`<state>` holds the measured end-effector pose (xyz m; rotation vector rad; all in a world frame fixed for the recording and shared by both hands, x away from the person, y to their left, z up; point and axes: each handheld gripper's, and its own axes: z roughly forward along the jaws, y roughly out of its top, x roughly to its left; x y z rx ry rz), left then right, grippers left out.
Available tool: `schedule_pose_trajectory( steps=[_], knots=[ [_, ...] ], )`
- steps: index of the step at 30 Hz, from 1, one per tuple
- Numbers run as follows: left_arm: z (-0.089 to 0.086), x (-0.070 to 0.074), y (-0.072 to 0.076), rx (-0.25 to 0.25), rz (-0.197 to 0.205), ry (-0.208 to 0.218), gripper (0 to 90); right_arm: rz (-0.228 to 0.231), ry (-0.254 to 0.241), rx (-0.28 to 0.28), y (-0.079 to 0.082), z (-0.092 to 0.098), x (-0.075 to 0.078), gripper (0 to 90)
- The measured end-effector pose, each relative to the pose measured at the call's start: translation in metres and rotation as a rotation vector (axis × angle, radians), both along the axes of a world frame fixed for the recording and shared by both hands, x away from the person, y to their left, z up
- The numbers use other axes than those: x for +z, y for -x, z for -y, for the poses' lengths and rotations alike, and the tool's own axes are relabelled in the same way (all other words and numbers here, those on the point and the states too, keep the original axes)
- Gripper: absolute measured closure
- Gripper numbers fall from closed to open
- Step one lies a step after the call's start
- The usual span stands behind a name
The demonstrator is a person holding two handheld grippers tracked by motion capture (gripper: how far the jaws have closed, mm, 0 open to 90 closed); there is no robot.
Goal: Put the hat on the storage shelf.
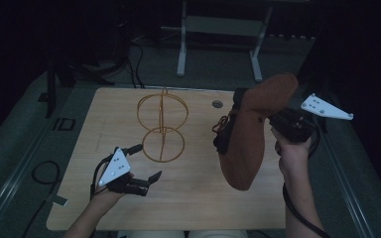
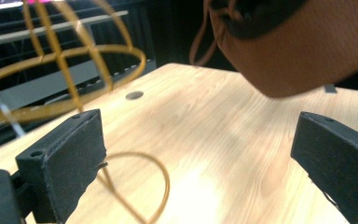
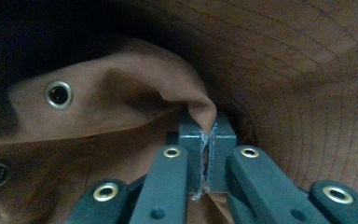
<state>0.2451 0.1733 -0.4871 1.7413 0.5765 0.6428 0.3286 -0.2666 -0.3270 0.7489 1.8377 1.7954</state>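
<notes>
A brown suede hat [image 1: 250,131] with a cord hangs above the table's right half, lifted clear of the wood. My right gripper [image 1: 278,121] is shut on a fold of the hat's brim [image 3: 200,109]; its pads [image 3: 193,140] pinch the brown fabric. A metal eyelet [image 3: 58,94] shows on the hat. My left gripper [image 1: 151,181] rests low at the table's front left, open, with nothing between its fingers [image 2: 65,158]. Its view looks across the wood at the hat [image 2: 289,51] overhead.
A gold wire stand [image 1: 162,129] made of rings stands on the wooden table [image 1: 188,198] left of centre, also close by as the wire stand [image 2: 70,79]. A small round grommet [image 1: 217,104] sits at the table's back. A metal frame [image 1: 218,29] stands on the floor beyond.
</notes>
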Motion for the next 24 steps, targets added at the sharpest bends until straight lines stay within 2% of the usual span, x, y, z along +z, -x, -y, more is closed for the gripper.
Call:
schedule_pose_trajectory(
  steps=[6,10,17,22,24],
  knots=[
    [-0.018,-0.029,0.011,0.06,-0.036,0.011,3.6,-0.007,0.01,0.007,-0.016,-0.015,0.007,87.7],
    [-0.026,-0.043,0.018,0.092,-0.044,0.012,3.6,-0.011,0.021,0.012,-0.027,-0.027,0.012,87.7],
    [-0.04,-0.057,0.025,0.15,-0.051,0.036,3.7,-0.014,0.021,0.029,-0.044,-0.052,0.023,87.7],
    [-0.047,-0.06,0.026,0.167,-0.052,0.035,3.7,-0.022,0.025,0.049,-0.057,-0.074,0.03,87.7],
    [-0.049,-0.06,0.027,0.171,-0.05,0.049,3.7,-0.026,0.032,0.061,-0.064,-0.084,0.033,87.7]
  ],
)
